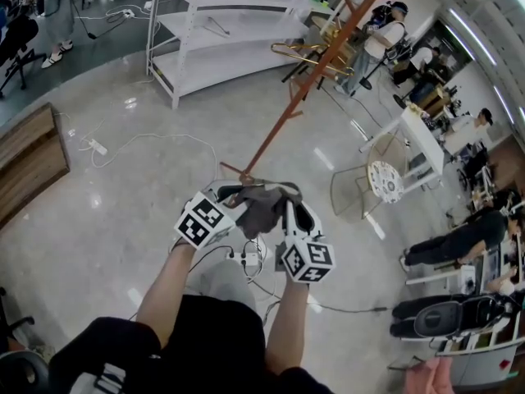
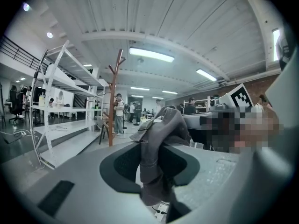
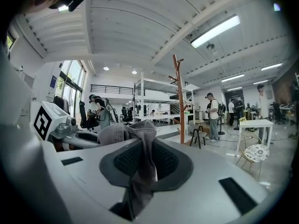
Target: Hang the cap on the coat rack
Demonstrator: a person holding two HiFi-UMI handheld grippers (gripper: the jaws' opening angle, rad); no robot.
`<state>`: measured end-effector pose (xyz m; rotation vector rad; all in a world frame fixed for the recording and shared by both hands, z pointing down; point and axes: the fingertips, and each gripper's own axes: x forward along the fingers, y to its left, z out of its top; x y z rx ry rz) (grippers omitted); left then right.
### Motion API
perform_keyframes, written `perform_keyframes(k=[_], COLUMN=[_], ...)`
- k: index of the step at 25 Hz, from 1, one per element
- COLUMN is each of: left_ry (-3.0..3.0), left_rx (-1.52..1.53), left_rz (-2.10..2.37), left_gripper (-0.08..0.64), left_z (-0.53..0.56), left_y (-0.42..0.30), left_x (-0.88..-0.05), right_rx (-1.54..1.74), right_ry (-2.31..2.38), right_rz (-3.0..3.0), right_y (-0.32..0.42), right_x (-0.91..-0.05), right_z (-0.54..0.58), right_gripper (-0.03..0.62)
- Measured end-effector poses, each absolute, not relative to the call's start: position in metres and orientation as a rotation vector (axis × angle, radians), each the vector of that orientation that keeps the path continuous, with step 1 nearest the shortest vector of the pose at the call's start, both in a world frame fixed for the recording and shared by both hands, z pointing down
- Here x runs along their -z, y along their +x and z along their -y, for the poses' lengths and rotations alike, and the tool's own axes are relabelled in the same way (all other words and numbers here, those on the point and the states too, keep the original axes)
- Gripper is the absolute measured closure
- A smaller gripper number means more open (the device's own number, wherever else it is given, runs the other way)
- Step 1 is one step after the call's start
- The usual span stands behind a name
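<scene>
A grey cap point(image 1: 261, 207) hangs between my two grippers, held up in front of the person. My left gripper point(image 1: 223, 197) is shut on one side of the cap point(image 2: 159, 148), whose cloth is pinched between the pads. My right gripper point(image 1: 289, 210) is shut on the other side of the cap point(image 3: 142, 162). The brown wooden coat rack point(image 1: 321, 64) stands on the floor ahead, beyond the cap. It rises as a tall brown pole with short pegs near the top, the coat rack point(image 2: 112, 97) left of centre in the left gripper view and the coat rack point(image 3: 179, 97) right of centre in the right gripper view.
White shelving point(image 1: 221, 35) stands behind the rack. A small round patterned table point(image 1: 384, 180) and white desks point(image 1: 422, 142) with people are at the right. A power strip point(image 1: 246, 258) and cables lie on the floor below the grippers. A wooden bench point(image 1: 29, 162) is at the left.
</scene>
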<state>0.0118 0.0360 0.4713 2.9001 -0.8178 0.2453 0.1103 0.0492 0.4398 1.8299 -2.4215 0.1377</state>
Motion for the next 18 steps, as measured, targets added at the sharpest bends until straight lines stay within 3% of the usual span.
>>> perform_keyframes(k=[18], left_ry=[2.788], left_rx=[-0.28], left_rz=[0.943], left_gripper=[0.457], left_z=[0.085], left_y=[0.023], left_x=[-0.501], right_rx=[-0.236], right_ry=[1.724], right_rz=[2.514], right_y=[0.124], right_x=[-0.474], right_z=[0.073], right_gripper=[0.547])
